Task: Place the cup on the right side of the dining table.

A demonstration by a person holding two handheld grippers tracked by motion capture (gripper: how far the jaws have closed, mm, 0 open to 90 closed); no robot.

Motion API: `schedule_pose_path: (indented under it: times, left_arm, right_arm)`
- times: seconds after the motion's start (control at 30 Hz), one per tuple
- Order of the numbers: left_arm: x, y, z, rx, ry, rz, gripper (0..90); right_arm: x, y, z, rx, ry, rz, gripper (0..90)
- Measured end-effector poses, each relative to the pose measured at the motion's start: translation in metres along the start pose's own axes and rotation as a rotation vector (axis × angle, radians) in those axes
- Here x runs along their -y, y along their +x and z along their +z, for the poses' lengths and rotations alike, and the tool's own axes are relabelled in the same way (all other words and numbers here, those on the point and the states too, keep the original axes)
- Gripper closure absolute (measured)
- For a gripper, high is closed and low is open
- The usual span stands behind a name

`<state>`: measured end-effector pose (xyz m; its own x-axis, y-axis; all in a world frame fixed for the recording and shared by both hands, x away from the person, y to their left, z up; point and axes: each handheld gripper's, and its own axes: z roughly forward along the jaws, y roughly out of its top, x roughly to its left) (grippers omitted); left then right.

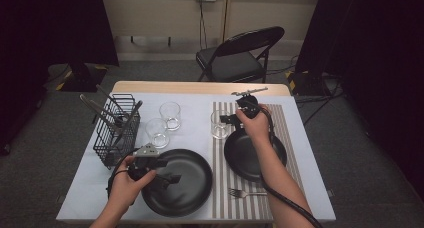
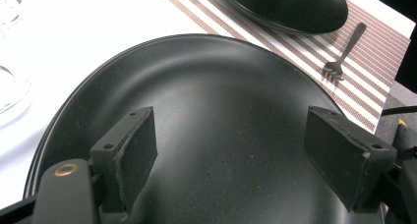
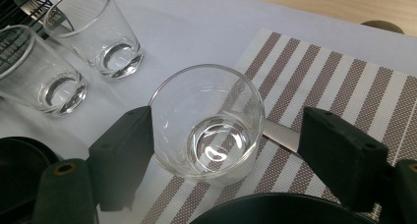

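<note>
My left gripper (image 1: 169,178) (image 2: 236,155) hovers open over a large black plate (image 1: 192,195) (image 2: 206,86) at the table's front left, with nothing between its pads. My right gripper (image 1: 226,119) (image 3: 231,155) is open around a clear glass (image 1: 219,124) (image 3: 209,121) standing at the left edge of a striped placemat (image 1: 285,123) (image 3: 334,86). Its left pad (image 3: 125,155) sits right beside the glass wall, while the right pad (image 3: 344,155) is well apart from it. A second black plate (image 1: 240,155) (image 2: 290,5) lies on the placemat, partly under the right forearm.
Two more clear glasses (image 1: 170,115) (image 1: 157,132) (image 3: 98,32) (image 3: 37,71) stand on the white cloth, left of the placemat. At the left stands a black wire basket (image 1: 117,130) holding utensils. A fork (image 1: 245,192) (image 2: 342,54) lies on the placemat's front. A folding chair (image 1: 240,55) is behind the table.
</note>
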<state>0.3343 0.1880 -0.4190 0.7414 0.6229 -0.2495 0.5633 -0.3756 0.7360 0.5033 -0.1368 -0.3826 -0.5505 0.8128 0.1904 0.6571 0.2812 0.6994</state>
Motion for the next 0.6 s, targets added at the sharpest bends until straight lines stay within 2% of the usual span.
schedule_pose_path:
  times: [0.43, 0.6]
  left_arm:
    - [-0.0029, 0.0004, 0.0013, 0.002, 0.002, 0.014, 20.3]
    - [-0.0030, 0.0006, 0.0024, 0.003, 0.000, 0.006, 20.3]
  right_arm:
    - [0.0044, 0.0041, -0.0051, -0.015, 0.010, -0.007, 20.6]
    - [0.0058, 0.0054, -0.0069, -0.019, -0.001, -0.017, 20.6]
